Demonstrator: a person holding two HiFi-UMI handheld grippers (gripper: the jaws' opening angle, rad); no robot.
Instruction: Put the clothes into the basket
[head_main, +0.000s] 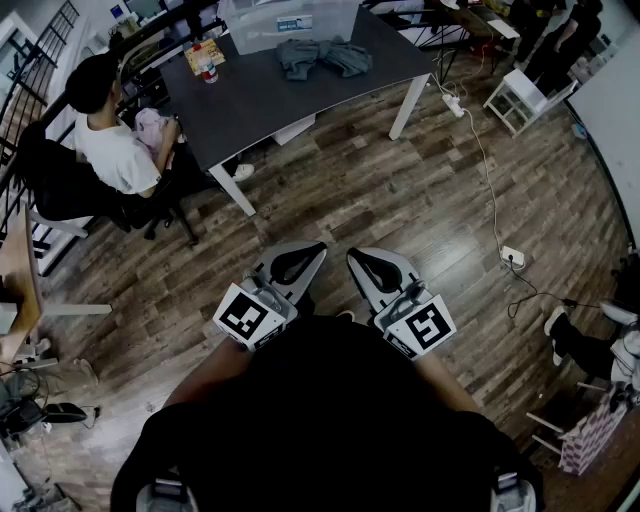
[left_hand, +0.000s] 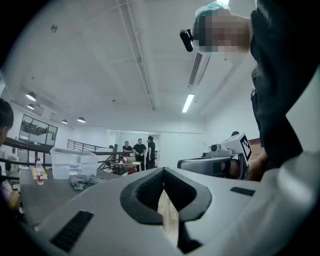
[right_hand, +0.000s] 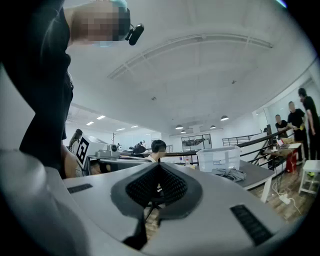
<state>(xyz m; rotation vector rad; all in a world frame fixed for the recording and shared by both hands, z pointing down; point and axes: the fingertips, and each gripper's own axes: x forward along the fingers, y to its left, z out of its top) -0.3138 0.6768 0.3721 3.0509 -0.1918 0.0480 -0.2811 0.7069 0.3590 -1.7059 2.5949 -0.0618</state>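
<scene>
Nothing in the basket yet, both grippers empty

The task has not begun, as far as the pictures show. The clothes (head_main: 323, 55), a small grey heap, lie on the dark table (head_main: 290, 100) at the far side of the room, just beside the clear plastic basket (head_main: 290, 22) and not in it. From here the basket looks empty of clothes. Everything is left to do: walk over, pick the heap up and drop it in.

The person stands well apart from the table on the wooden floor (head_main: 400, 190). The left gripper (head_main: 296, 262) and the right gripper (head_main: 372, 268) are held side by side close to the body, both pointing forward toward the table. In the left gripper view the jaws meet at their tips with nothing between them, only a strip of floor showing behind. The right gripper's jaws are likewise fully together and hold nothing.

A seated person (head_main: 110, 140) is at the table's left end, away from the clothes
</scene>
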